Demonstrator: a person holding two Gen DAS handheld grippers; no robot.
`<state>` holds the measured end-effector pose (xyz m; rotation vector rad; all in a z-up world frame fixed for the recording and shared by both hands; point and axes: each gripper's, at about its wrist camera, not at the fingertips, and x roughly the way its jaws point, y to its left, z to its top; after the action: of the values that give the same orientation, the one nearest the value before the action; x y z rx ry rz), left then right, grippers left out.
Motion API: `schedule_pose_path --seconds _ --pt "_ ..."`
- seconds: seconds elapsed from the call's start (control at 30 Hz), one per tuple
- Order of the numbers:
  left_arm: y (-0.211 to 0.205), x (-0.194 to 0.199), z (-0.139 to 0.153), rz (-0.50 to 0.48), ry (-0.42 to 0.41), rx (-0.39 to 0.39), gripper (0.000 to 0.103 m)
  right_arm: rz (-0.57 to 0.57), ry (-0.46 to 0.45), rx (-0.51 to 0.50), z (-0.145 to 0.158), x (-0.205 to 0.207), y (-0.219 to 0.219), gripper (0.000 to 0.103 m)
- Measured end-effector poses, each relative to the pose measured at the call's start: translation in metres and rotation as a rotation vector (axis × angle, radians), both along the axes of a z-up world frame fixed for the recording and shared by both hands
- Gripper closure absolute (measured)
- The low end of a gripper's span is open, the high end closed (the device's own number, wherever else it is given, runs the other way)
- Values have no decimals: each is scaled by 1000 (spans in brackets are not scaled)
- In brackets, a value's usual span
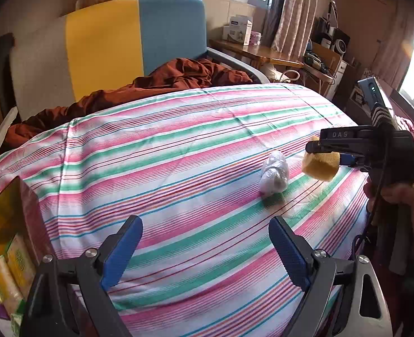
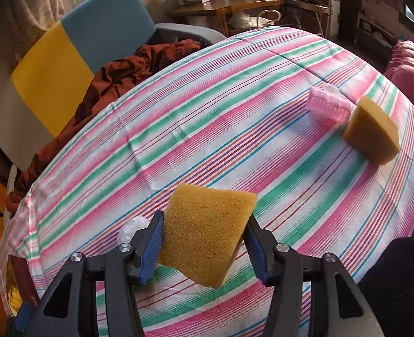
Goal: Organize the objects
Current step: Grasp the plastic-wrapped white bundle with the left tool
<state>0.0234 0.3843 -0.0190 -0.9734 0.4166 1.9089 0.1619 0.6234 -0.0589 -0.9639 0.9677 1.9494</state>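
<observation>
Sponge [image 2: 207, 233] sits clamped in the right claw [image 2: 204, 241], lifted off the striped bed [image 2: 207, 112]. Left claw [image 1: 204, 247] hangs spread wide, nothing in it. The soft foam could squirm loose from that skewed pinch and drop beside the plastic bag [image 1: 274, 175].

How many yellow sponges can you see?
2. One sponge is clamped in the right hand-held gripper; the other sponge lies on the striped bedsheet beside a pink roll. More may be hidden.
</observation>
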Motion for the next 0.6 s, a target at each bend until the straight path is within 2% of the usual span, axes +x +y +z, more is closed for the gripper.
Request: schedule_pose_path --seconds 0.13,0.37,0.53,0.6 --pt "34 2 -11 -70 -22 -14 23 -18 76 -58 -2 8 8 48" --pt "92 9 -24 -205 -46 -42 23 -36 124 -66 2 11 11 48" --pt "131 15 -35 -264 -44 -69 23 -43 141 -55 5 16 11 48" --pt "145 15 -46 -284 -46 -98 30 -41 137 -48 5 11 12 48"
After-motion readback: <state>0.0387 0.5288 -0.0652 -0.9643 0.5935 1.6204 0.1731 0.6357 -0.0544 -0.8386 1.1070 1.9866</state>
